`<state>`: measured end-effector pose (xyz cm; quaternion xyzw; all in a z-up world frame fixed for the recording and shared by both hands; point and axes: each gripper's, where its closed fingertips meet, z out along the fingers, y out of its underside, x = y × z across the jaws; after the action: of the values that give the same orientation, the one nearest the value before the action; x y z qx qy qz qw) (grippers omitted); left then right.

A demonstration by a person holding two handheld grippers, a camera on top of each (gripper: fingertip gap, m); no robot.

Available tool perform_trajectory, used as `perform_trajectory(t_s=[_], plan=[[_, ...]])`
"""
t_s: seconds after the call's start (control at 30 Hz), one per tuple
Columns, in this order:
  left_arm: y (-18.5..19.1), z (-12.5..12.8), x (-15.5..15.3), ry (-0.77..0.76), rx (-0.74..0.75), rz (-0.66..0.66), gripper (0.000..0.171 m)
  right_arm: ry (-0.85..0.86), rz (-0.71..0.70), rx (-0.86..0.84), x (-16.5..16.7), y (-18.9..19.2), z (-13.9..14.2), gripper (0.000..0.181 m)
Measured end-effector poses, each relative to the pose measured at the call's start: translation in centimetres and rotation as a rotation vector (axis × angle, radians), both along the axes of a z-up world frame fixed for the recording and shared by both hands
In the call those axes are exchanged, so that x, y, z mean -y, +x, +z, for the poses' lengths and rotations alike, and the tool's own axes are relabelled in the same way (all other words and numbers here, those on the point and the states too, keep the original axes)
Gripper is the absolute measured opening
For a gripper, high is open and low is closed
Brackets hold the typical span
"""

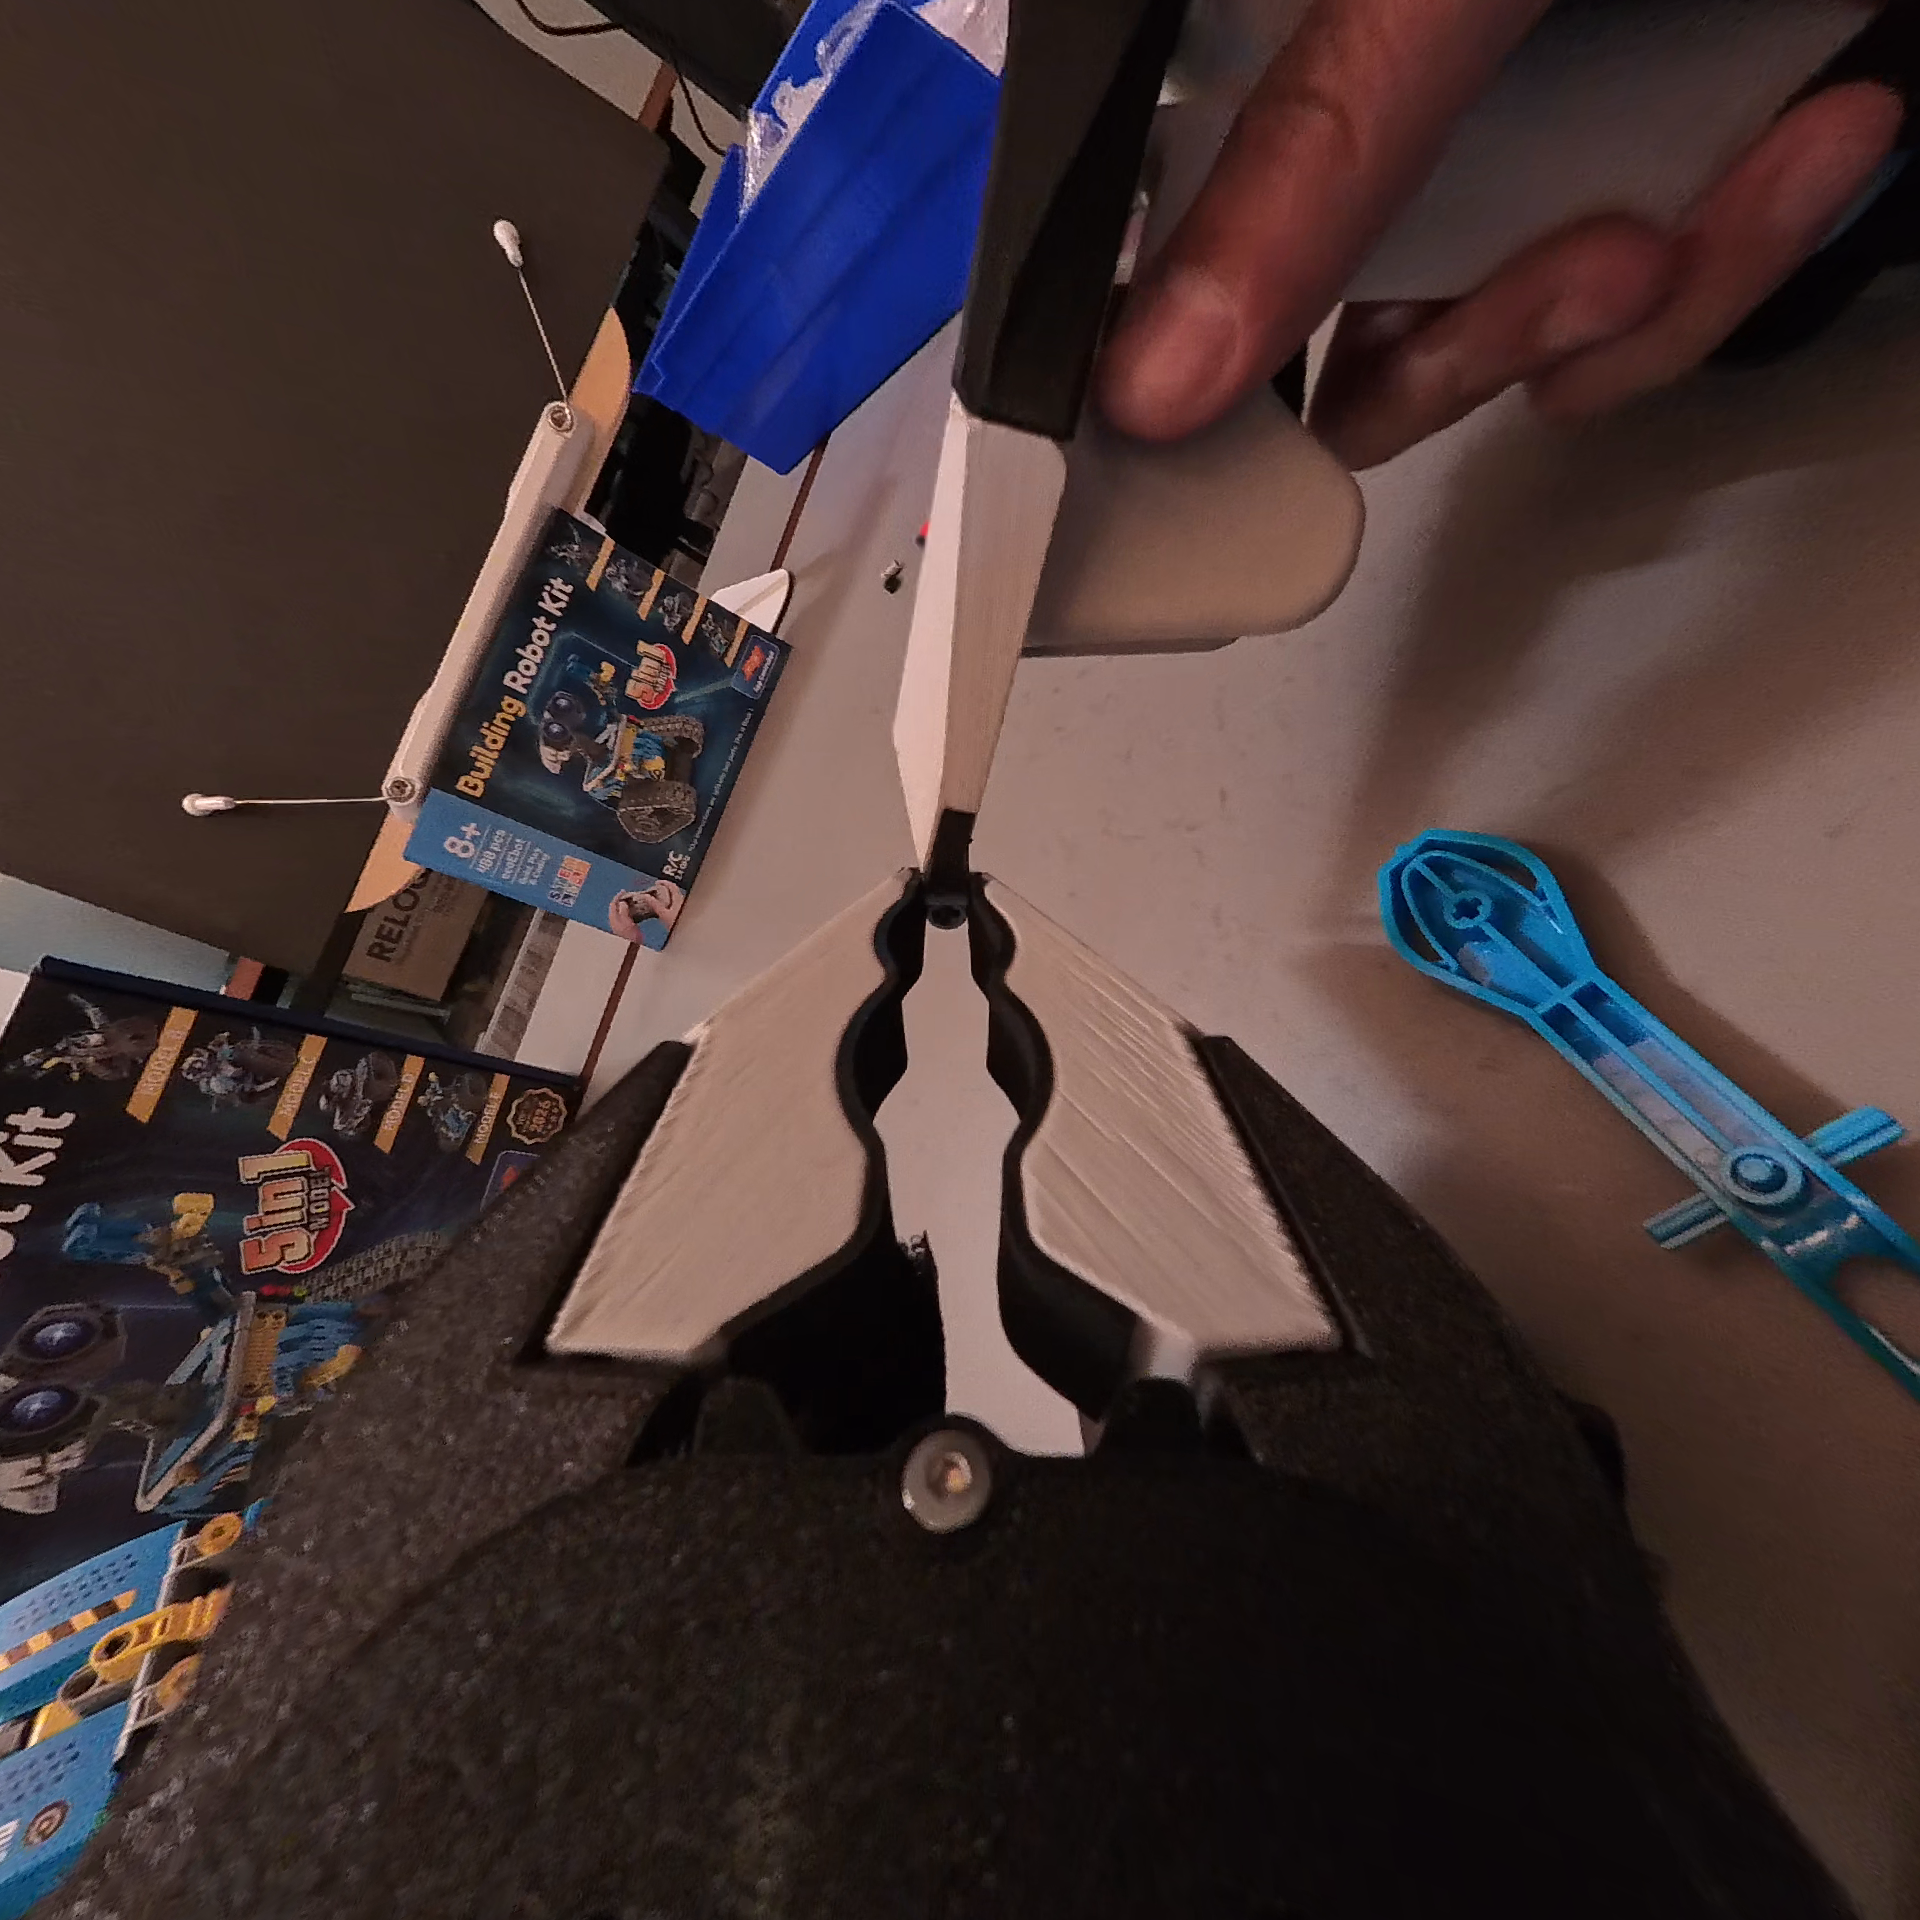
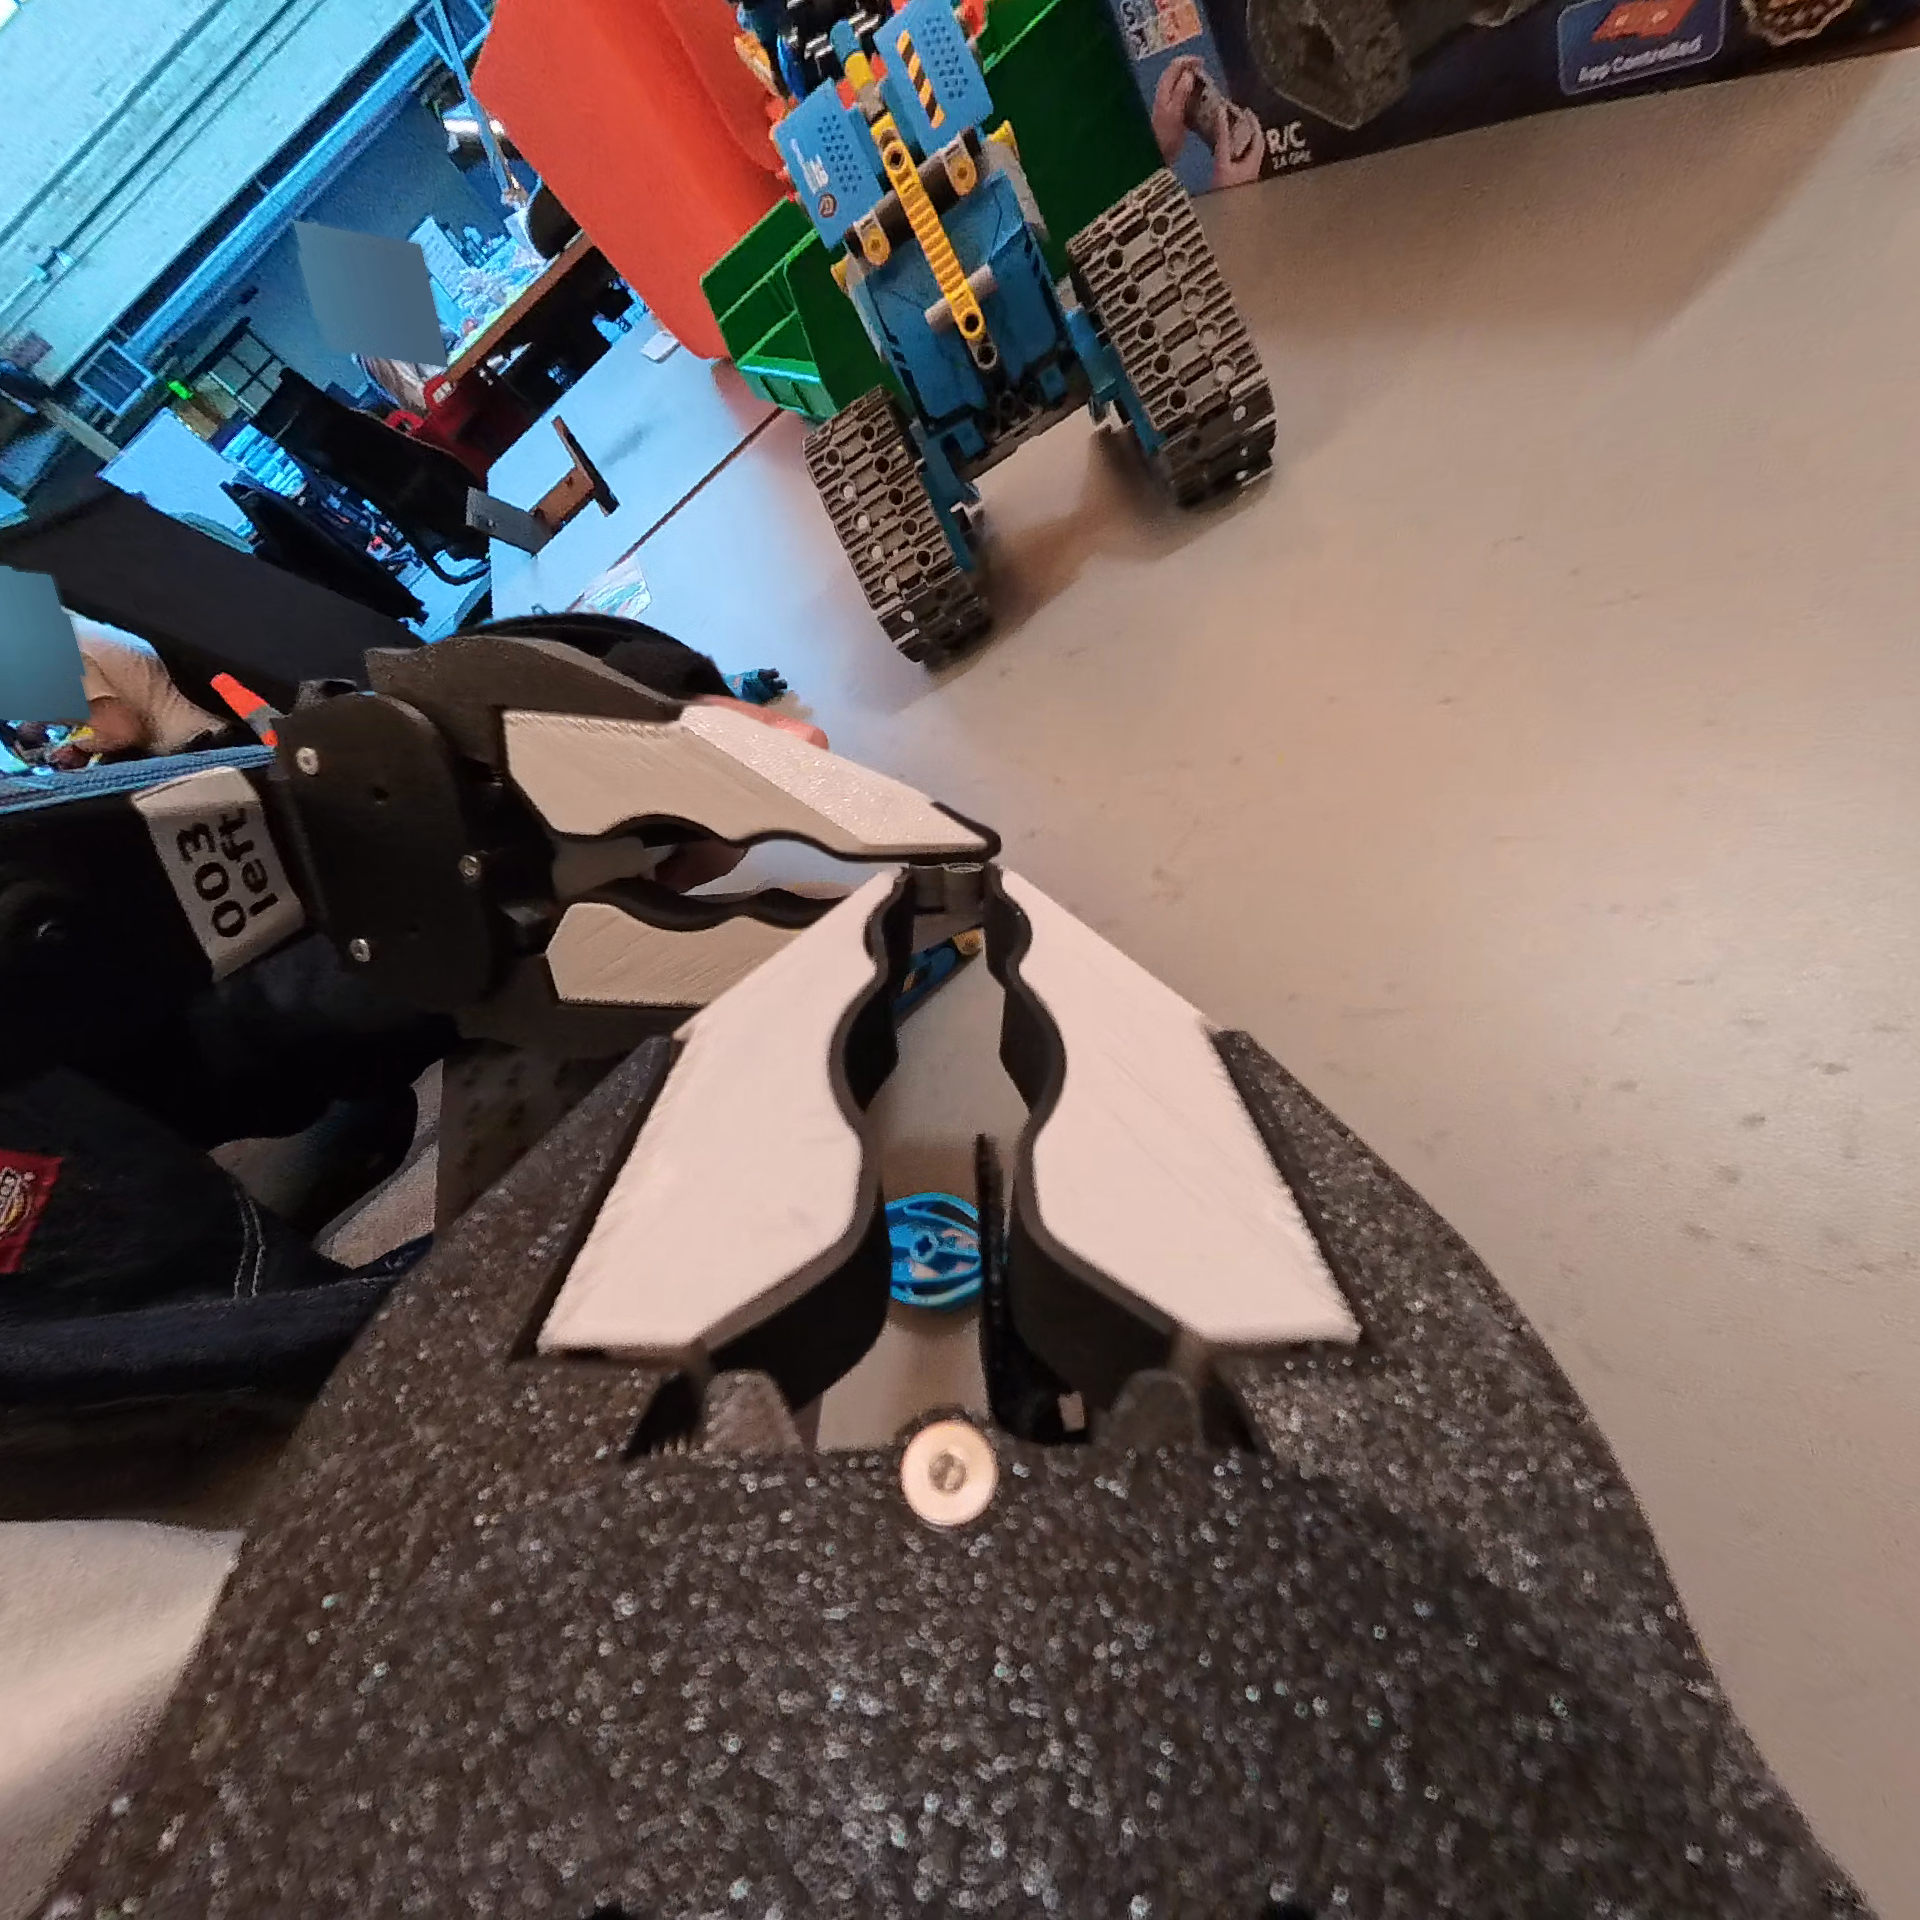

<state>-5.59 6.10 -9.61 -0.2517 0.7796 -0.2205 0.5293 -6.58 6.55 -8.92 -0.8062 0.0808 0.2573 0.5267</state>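
Note:
My left gripper [image 1: 943, 896] is shut on a small black connector piece [image 1: 943, 914] just above the pale table. My right gripper [image 1: 951, 831] comes in from above, held by a hand [image 1: 1299, 260], and its tip meets the same piece. In the right wrist view my right gripper [image 2: 951, 881] is shut on the small dark piece [image 2: 951, 885], and my left gripper [image 2: 977, 847] reaches in from the left with its tips closed at the same spot. The two grippers meet tip to tip, at about a right angle.
A blue plastic tool [image 1: 1662, 1070] lies on the table [image 1: 1351, 831] to the right and also shows between my right fingers [image 2: 930, 1257]. A tracked blue toy robot [image 2: 1039, 364] stands ahead, with green [image 2: 769, 312] and orange [image 2: 603, 156] bins behind it. Kit boxes [image 1: 592, 727] [image 1: 208, 1247], a blue bin [image 1: 831, 260] and a dark board [image 1: 260, 416] are on the left. Both grippers' tips are close together, under 4 cm apart. Left tips and right tips are each some 20 cm from the tracked blue toy robot [image 2: 1039, 364].

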Motion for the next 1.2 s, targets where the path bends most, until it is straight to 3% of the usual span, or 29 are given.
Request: perform_trajectory(t_s=[0.07,0.17,0.33,0.4,0.53,0.6,0.67,0.77,0.87,0.97,1.03,1.13,1.2], plan=[[-0.2,0.5,-0.2,-0.034,0.019,0.011,0.007,0.013,-0.030,0.038,0.2,0.8,0.4,0.005],[-0.9,1.6,-1.9,-0.216,0.023,0.068,0.019,-0.023,-0.214,0.222,2.6,6.7,1.1,0.006],[-3.3,2.1,-5.7,-0.649,-0.050,0.198,0.022,-0.247,-0.539,0.492,11.2,18.7,-0.8,0.005],[-4.3,1.1,-5.8,-0.783,-0.125,0.242,0.025,-0.342,-0.607,0.534,14.0,21.2,-2.3,0.005],[-5.8,-1.5,-4.6,-0.833,-0.281,0.354,0.028,-0.432,-0.637,0.514,15.9,22.4,-4.6,0.005],[-6.4,-1.4,-4.9,-0.771,-0.265,0.417,0.028,-0.429,-0.648,0.519,16.0,22.5,-4.9,0.005],[-6.8,-1.2,-3.6,-0.807,-0.316,0.403,0.030,-0.420,-0.664,0.527,16.3,22.8,-4.7,0.006],[-7.3,-2.6,-1.8,-0.908,-0.448,0.413,0.043,-0.383,-0.729,0.531,17.0,23.6,-3.6,0.013],[-7.2,-4.3,-2.1,-0.918,-0.485,0.478,0.056,-0.244,-0.773,0.501,16.3,23.3,-0.5,0.014],[-7.2,-5.1,-1.7,-0.896,-0.536,0.478,0.058,-0.107,-0.658,0.445,13.0,19.9,1.9,0.014],[-7.3,-5.7,-1.5,-0.874,-0.579,0.478,0.055,-0.023,-0.417,0.347,8.8,14.6,2.2,0.014],[-7.5,-6.2,-1.9,-0.783,-0.612,0.457,0.043,-0.060,0.013,0.220,3.7,5.7,-0.1,0.030],[-7.7,-6.4,-2.8,-0.665,-0.615,0.428,0.030,-0.125,0.164,0.230,1.3,2.9,-2.1,0.039]])
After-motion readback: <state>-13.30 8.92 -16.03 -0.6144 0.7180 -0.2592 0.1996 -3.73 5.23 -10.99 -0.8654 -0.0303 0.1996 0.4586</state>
